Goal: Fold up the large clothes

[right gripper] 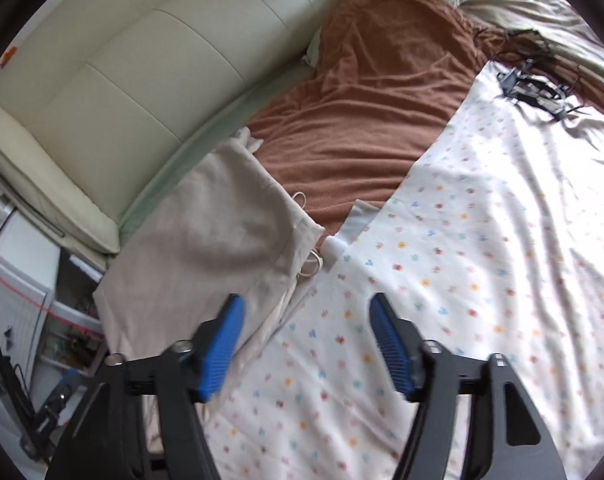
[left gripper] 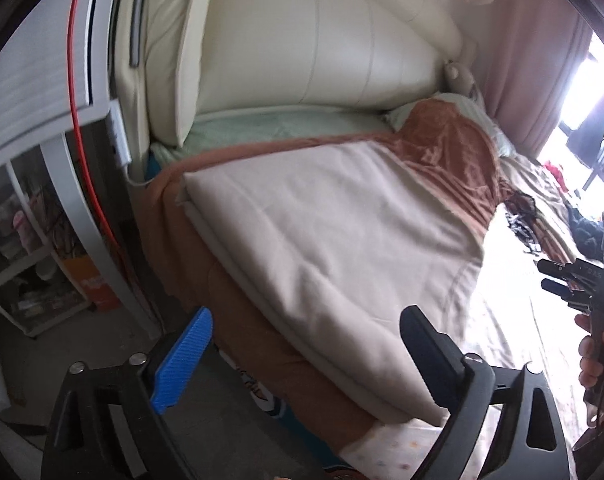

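Observation:
A large cream garment (left gripper: 334, 240) lies folded in flat layers on the brown blanket (left gripper: 454, 148) near the bed's left edge. It also shows in the right wrist view (right gripper: 217, 240), with a white drawstring at its edge. My left gripper (left gripper: 306, 344) is open and empty, above the garment's near corner. My right gripper (right gripper: 306, 320) is open and empty, over the edge where the garment meets the flower-print sheet (right gripper: 462, 260). The right gripper also shows at the far right of the left wrist view (left gripper: 558, 276).
A cream padded headboard (left gripper: 302, 40) stands behind the bed. A white shelf unit (left gripper: 41, 220) with clutter stands left of the bed. A black clothes hanger (right gripper: 534, 88) lies on the sheet at the far side. Pink curtains (left gripper: 534, 60) hang by a bright window.

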### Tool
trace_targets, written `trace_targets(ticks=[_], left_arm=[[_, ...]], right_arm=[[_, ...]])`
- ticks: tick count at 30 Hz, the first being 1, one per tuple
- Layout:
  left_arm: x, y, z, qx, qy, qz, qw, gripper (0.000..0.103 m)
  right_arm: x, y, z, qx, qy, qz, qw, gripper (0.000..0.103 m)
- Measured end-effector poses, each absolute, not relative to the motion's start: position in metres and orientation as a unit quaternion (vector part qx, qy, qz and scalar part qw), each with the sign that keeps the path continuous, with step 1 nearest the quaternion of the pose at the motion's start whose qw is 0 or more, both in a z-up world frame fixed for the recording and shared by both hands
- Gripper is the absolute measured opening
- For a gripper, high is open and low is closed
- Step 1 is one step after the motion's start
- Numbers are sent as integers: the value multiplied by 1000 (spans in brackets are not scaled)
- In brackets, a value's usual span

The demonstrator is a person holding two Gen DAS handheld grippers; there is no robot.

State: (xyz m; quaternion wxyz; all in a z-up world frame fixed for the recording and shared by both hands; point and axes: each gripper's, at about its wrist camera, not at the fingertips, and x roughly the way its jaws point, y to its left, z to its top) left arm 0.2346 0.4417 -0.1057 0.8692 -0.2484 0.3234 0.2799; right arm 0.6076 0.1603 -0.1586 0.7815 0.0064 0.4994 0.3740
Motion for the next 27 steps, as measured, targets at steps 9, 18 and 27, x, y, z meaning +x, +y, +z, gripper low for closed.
trace_targets(ticks=[9,18,27], left_arm=[[232,379,-56,-199,298,253,899,97],[223,310,-11,-151,272,219,925,97],[209,239,13,-113,246,194,943,103]], right_arm=[[571,93,-100,-7,460,375,805,103],[540,14,-70,-9,430,349,833,103],[496,-72,-43,2,383,329,863,103]])
